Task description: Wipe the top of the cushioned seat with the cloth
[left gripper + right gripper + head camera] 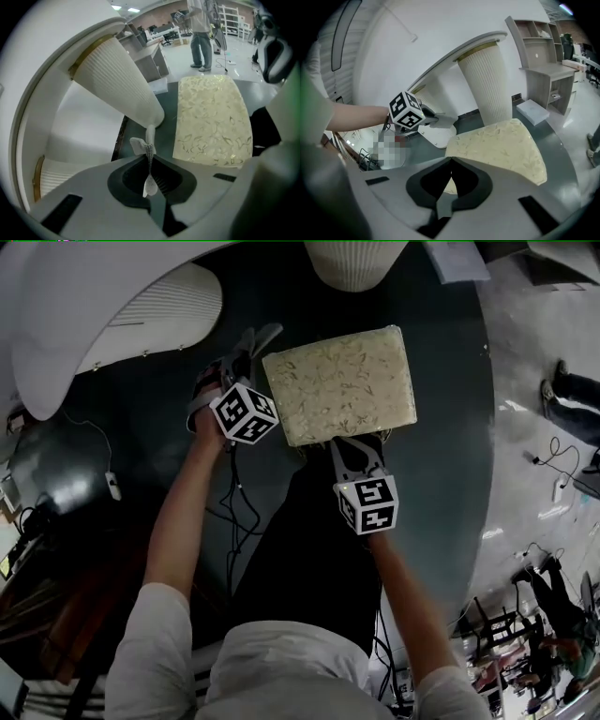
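My R gripper [349,441] sits nearest, jaws pressed together on nothing, tips at the near edge of the pale yellow leaf-patterned cushioned seat [339,382]. L gripper [251,345] pinches a thin white cloth strip [149,154], possibly tissue, just beside the seat's left edge, off the top. Wiping prob. all left to do.

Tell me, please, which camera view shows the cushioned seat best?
The head view: the cushioned seat shows nearly its whole top from above. The left gripper view shows it foreshortened; the right gripper view hides its near part.
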Demonstrator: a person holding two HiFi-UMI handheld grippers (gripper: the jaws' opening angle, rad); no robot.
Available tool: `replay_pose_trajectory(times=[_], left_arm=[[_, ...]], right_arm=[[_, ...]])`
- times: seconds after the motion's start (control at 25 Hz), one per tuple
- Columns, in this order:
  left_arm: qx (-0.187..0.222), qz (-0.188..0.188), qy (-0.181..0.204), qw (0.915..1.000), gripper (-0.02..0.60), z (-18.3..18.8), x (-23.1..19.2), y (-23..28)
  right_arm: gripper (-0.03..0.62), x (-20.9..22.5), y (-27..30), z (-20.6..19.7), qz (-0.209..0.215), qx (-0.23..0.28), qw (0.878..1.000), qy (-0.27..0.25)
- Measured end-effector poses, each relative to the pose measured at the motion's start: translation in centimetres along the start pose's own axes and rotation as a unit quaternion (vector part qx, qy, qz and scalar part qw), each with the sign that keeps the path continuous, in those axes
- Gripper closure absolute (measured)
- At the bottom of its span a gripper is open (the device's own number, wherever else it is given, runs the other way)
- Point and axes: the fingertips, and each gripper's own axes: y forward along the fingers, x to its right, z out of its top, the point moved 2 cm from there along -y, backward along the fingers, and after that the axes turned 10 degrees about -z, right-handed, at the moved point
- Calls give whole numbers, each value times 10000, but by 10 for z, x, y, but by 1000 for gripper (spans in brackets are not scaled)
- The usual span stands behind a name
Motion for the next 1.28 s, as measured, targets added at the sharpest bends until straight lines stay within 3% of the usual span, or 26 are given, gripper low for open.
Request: replay_pose_trajectory(times=[0.16, 0.32, 0.6, 1.0, 1.28], left_arm=[[-299, -231, 541, 9978, 555, -2, 31, 33], [-338, -707, 579, 9952, 555, -3, 70, 51], [-276, -1051, 951, 9895, 555, 1, 96, 62], [-196, -1415, 1190, 9826, 555, 18, 139, 55], [-149, -1697, 966, 9806, 555, 16, 168, 47]], right_arm=[[585, 24, 0, 1, -134, -5, 9999, 108], [585, 42, -4, -8, -293, -9, 9992, 273], [585, 57, -3, -19, -481, -85, 9978, 449], [585, 67, -3, -29, -576, -112, 9959, 685], [585, 57, -1, -35, -471, -231, 9969, 593]])
